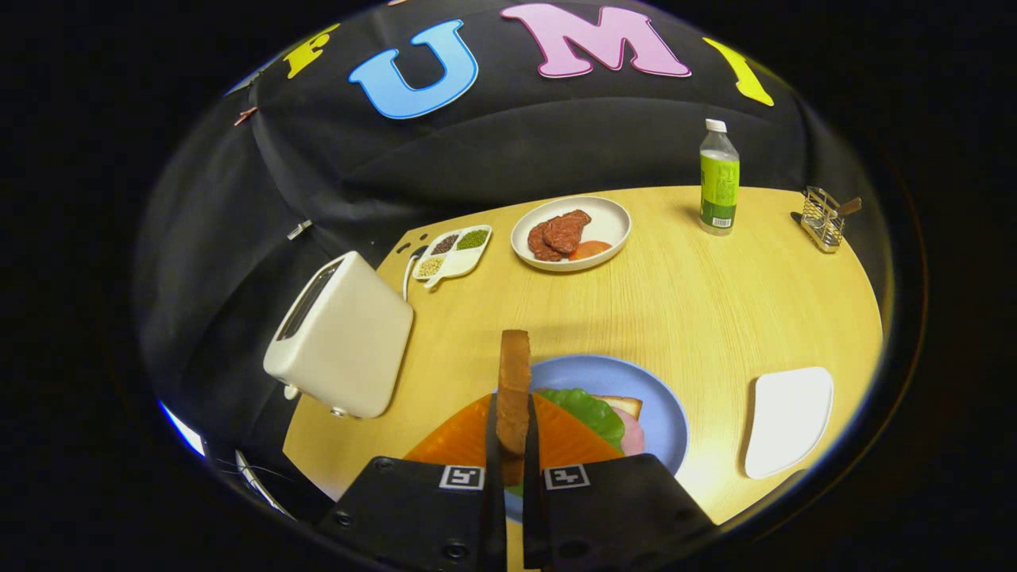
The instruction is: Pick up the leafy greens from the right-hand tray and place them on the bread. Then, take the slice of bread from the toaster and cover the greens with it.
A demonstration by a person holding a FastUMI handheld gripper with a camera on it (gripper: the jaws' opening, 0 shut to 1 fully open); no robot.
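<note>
My gripper (513, 445) is shut on a slice of toasted bread (514, 381), which stands on edge between the fingers with its brown crust facing me. Below and just ahead of the fingers lies a blue plate (659, 397). On it rest the leafy greens (592, 411) over a pink slice (633, 434) and a bottom slice of bread (624, 405), whose corner shows past the greens. The white toaster (342, 338) stands left of the plate, its slot dark.
An empty white tray (789, 421) lies right of the blue plate. Farther back are a white plate of meat and tomato (570, 232), a divided dish of seeds (451, 253), a green-labelled bottle (719, 179) and a wire rack (823, 218).
</note>
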